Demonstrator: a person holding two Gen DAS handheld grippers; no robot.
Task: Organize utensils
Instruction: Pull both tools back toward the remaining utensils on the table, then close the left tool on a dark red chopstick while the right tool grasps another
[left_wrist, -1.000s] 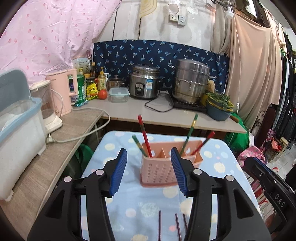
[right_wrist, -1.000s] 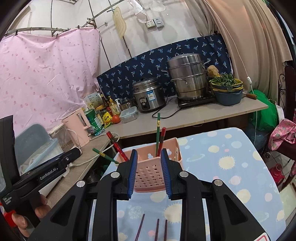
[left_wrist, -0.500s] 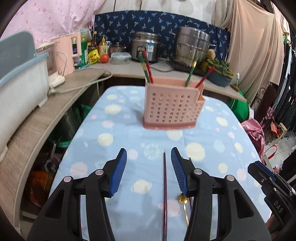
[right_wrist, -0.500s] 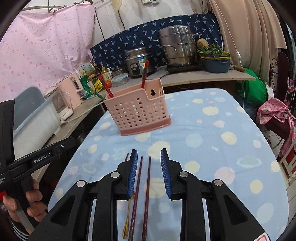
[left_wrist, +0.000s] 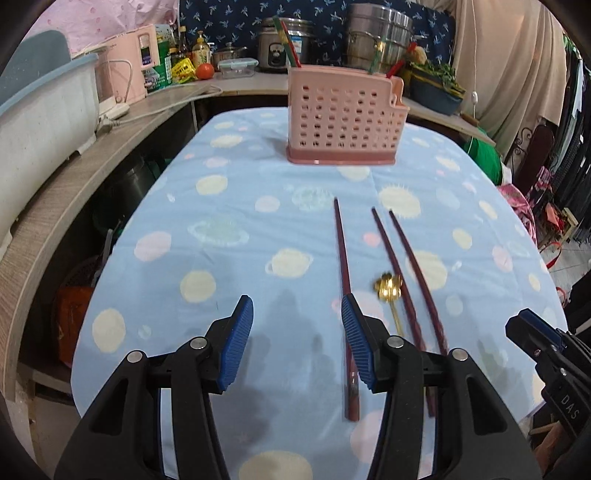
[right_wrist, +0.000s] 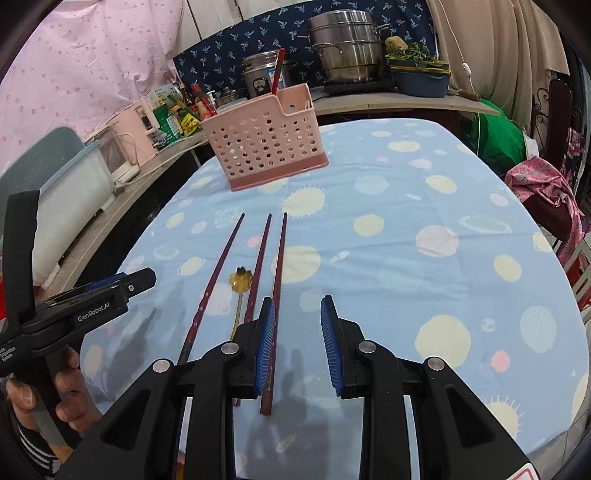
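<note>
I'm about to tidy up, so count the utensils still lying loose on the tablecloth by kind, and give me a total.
Dark red chopsticks: 3
Gold spoon: 1
Total lying loose: 4

Bright even light, soft shadows, fisheye-warped edges.

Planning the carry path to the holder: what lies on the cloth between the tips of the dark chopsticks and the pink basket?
Nothing; in both wrist views only bare tablecloth separates the chopsticks from the pink basket.
</note>
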